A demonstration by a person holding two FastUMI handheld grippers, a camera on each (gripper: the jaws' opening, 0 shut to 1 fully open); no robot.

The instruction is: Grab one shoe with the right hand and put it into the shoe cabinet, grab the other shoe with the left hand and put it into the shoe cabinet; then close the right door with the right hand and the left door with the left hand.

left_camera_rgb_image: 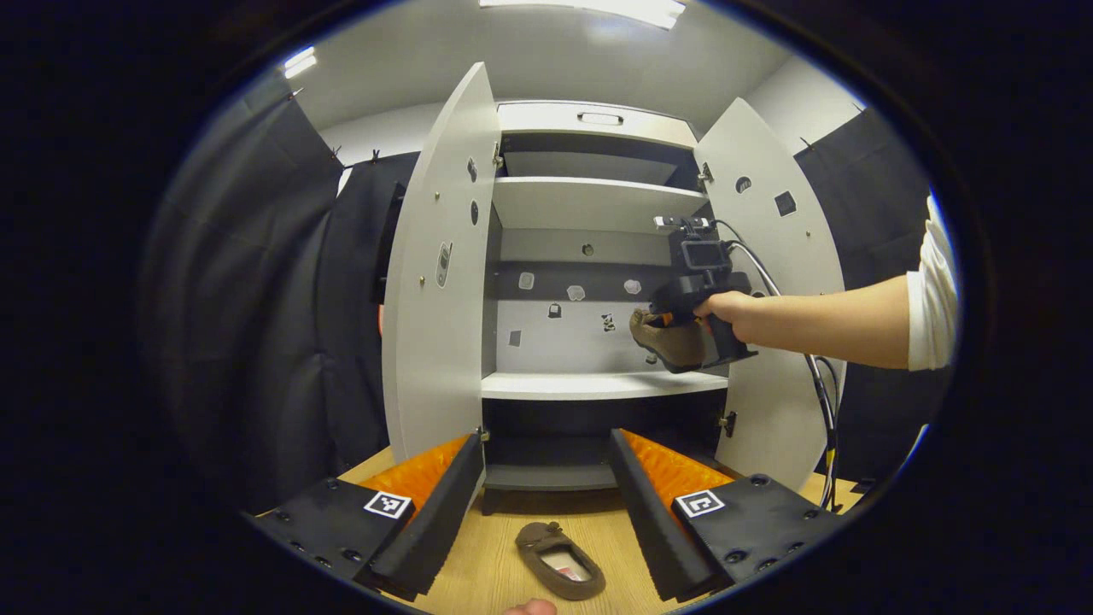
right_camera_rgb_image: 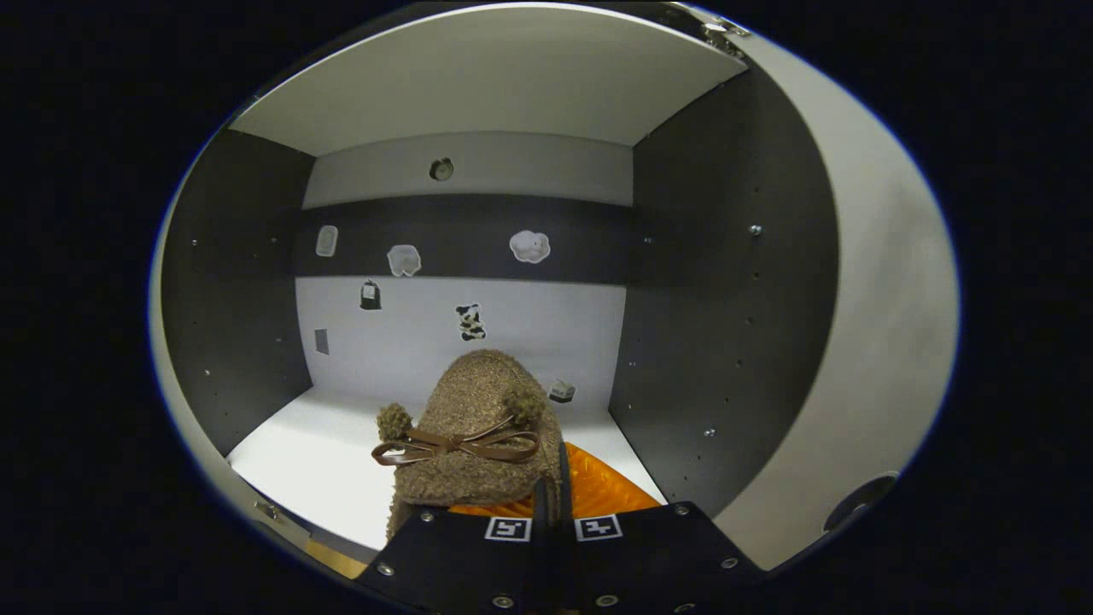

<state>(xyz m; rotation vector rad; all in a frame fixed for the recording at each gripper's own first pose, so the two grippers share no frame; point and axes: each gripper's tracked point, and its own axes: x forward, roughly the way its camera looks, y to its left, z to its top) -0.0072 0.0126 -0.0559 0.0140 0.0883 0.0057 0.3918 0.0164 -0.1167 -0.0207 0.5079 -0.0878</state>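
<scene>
Left gripper (left_camera_rgb_image: 546, 487): spread, near, above desk (left_camera_rgb_image: 495, 564). Second shoe (left_camera_rgb_image: 559, 559): on desk between its fingers. Right gripper (right_camera_rgb_image: 551, 495): pinching fuzzy shoe (right_camera_rgb_image: 474, 427) over shelf (right_camera_rgb_image: 324, 453) inside shoe cabinet (left_camera_rgb_image: 598, 196), doors open.

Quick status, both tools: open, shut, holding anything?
Left tool: open, holding nothing, above the shoe on the table.
Right tool: shut on the fuzzy shoe, over the cabinet shelf.

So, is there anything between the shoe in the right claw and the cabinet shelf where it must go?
Nothing visible. The right door stands open, and the shoe held in the right claw hangs over bare white shelf.
</scene>
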